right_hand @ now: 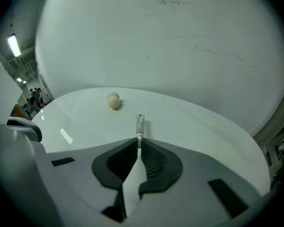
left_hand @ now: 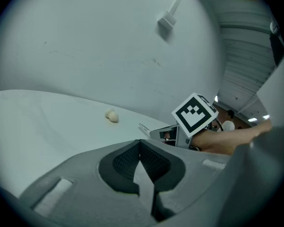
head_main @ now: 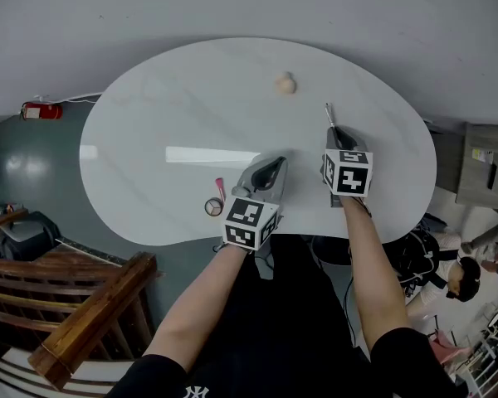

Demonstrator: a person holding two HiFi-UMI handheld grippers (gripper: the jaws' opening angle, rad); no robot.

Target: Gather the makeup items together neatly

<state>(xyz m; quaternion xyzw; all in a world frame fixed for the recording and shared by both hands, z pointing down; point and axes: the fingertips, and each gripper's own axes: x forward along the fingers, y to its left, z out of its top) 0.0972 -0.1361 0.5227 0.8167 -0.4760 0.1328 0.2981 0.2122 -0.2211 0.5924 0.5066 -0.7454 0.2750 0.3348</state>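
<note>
A white oval table carries the makeup items. A beige sponge lies at the far middle, also visible as the sponge and the sponge. My right gripper is shut on the near end of a slim white tube, which points away along the tabletop. The jaws of that gripper pinch the tube's tip. My left gripper is shut with nothing in it; its pads meet. A pink stick and a small round compact lie at the left gripper's left.
Near the table's front edge stands the person holding the grippers. A wooden railing is at lower left, a red object on the floor at left, a grey cabinet at right, and another person lower right.
</note>
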